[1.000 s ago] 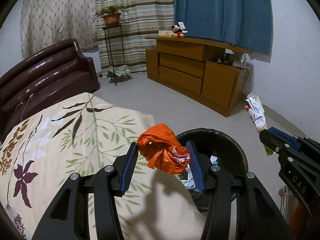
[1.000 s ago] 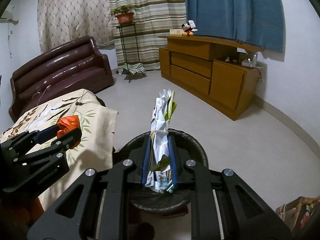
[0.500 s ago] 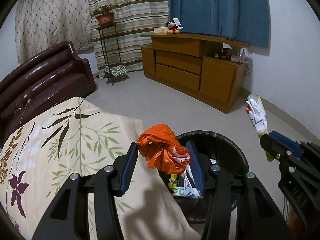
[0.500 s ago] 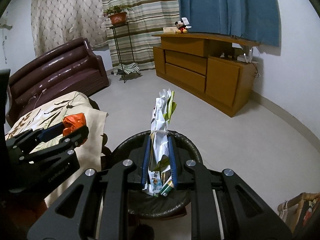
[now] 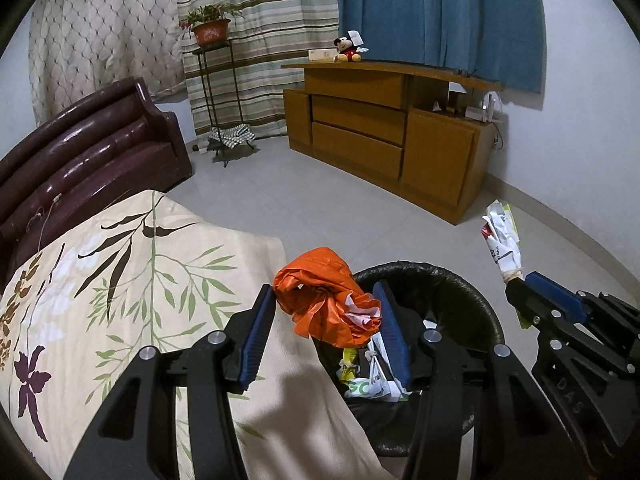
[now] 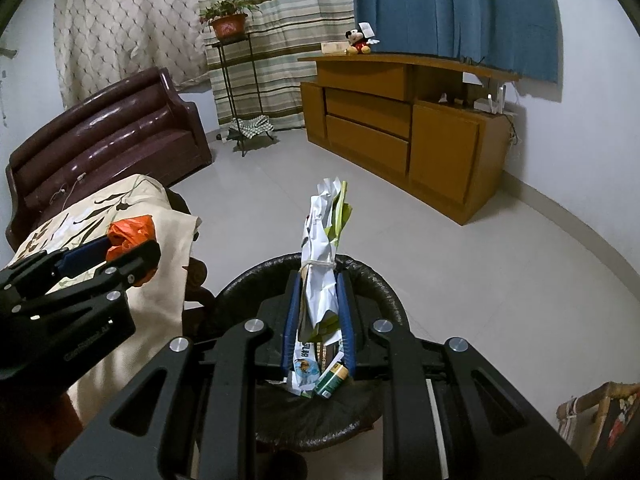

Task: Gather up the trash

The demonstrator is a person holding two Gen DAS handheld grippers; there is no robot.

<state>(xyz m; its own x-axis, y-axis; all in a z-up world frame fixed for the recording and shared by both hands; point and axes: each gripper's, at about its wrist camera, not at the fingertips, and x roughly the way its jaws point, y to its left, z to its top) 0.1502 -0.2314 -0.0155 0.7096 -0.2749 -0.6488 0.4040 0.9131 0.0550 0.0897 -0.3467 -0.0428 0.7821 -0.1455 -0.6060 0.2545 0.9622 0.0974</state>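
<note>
My left gripper (image 5: pixel 326 304) is shut on a crumpled orange plastic bag (image 5: pixel 320 296) and holds it over the left rim of the black bin (image 5: pixel 472 292). My right gripper (image 6: pixel 319 280) is shut on a tied bundle of white and green wrappers (image 6: pixel 322 248) and holds it upright above the same black bin (image 6: pixel 380 292). The bin has a black liner and several wrappers inside. The left gripper with the orange bag (image 6: pixel 132 232) shows at the left of the right wrist view. The right gripper with the bundle (image 5: pixel 502 240) shows at the right of the left wrist view.
A table with a leaf-print cloth (image 5: pixel 132 272) stands left of the bin. A dark brown sofa (image 5: pixel 80 148) is behind it. A wooden cabinet (image 5: pixel 384 136) stands along the far wall, a plant stand (image 5: pixel 218 92) beside it. A basket (image 6: pixel 600 416) sits low right.
Both grippers have moved a little to the right and over the bin, each still holding its trash. More of the bin's inside shows under the left gripper.
</note>
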